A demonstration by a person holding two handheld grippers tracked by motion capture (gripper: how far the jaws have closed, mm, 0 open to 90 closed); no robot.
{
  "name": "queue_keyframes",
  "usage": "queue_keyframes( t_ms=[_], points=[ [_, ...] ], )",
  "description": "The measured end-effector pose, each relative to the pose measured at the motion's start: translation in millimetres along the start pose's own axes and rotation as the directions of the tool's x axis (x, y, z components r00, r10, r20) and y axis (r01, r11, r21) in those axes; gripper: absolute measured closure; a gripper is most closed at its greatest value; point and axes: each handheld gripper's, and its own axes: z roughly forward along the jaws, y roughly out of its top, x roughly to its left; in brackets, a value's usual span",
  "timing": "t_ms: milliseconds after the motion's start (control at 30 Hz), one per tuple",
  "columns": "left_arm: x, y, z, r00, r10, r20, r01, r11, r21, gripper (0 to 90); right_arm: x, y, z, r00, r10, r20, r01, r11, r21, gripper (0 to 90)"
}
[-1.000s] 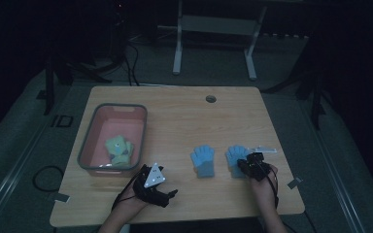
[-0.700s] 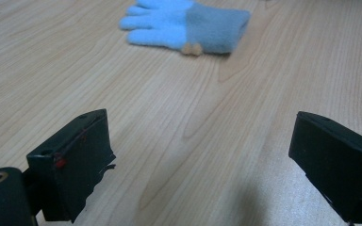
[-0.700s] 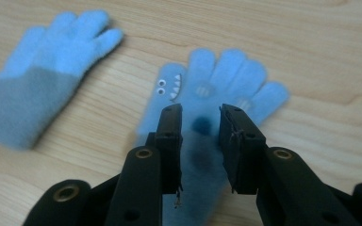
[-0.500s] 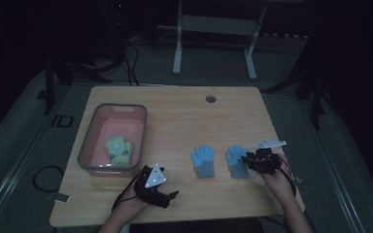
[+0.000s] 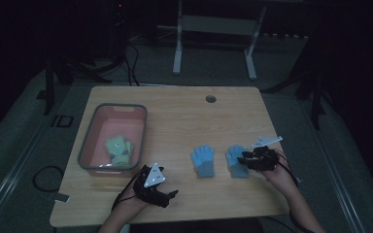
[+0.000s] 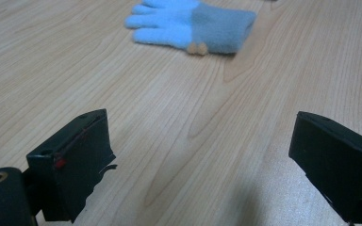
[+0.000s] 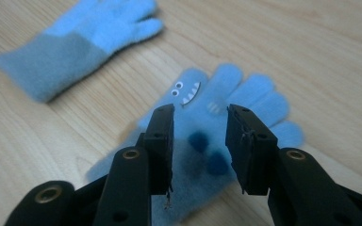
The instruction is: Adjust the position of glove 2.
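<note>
Release, as we read it: the right gripper (image 7: 200,141) has just been opening, fingers (image 7: 162,141) parted above the monster-face glove (image 7: 217,108), nothing held, while our left gripper (image 6: 202,165) gapes empty over the table (image 6: 169,117).

Two gloves (image 5: 203,161) side by side; bin (image 5: 88,145) left.

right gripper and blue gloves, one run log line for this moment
right gripper: jaws just opening, over monster glove | plain glove: flat on table | left gripper: open, idle
</note>
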Motion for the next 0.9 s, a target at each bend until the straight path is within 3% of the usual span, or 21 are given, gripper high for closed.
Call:
queue_keyframes(
  t_ms=[100, 200, 233, 400, 500, 567, 700, 900],
  points=[
    [0.2, -0.3, 0.7, 1.0000, -0.001, 0.003, 0.001, 1.0000, 0.002, 6.6, 0.8, -4.2, 8.4, 1.0000, 0.005, -0.008, -0.005, 1.000, -0.002, 62.3],
    [0.3, -0.7, 0.5, 1.0000, -0.001, 0.005, 0.001, 1.0000, 0.002, 6.6, 2.6, -10.6, 18.6, 0.9993, -0.013, 0.034, 0.011, 0.999, 0.049, 62.5],
    [0.5, -0.7, 0.3, 1.0000, -0.001, 0.006, 0.001, 1.0000, 0.001, 6.6, 3.2, -12.6, 18.9, 0.9993, -0.013, 0.035, 0.012, 0.999, 0.032, 63.6],
    [0.7, -0.9, 0.3, 1.0000, 0.000, 0.006, 0.001, 1.0000, -0.003, 6.6, 5.3, -15.4, 19.1, 0.9986, -0.009, 0.052, 0.008, 1.000, 0.014, 74.3],
    [1.0, -1.0, 0.9, 1.0000, 0.000, 0.005, 0.000, 1.0000, 0.002, 6.6, 11.6, -13.3, 20.1, 0.9960, -0.007, 0.089, 0.004, 1.000, 0.026, 82.6],
    [0.6, -1.0, 1.1, 1.0000, 0.000, 0.007, 0.000, 1.0000, 0.004, 6.6, 14.7, -13.1, 20.7, 0.9939, 0.000, 0.111, -0.003, 1.000, 0.024, 83.9],
    [-0.8, -1.0, 2.2, 0.9999, 0.012, 0.001, -0.012, 0.9998, 0.014, 6.6, 13.9, -12.1, 19.1, 0.9937, 0.028, 0.109, -0.031, 0.999, 0.025, 85.5],
    [-0.7, -0.3, 1.7, 1.0000, -0.001, 0.000, 0.001, 1.0000, 0.007, 6.6, 17.0, -3.5, 8.0, 0.9908, 0.023, 0.134, -0.025, 1.000, 0.015, 86.3]
  ],
)
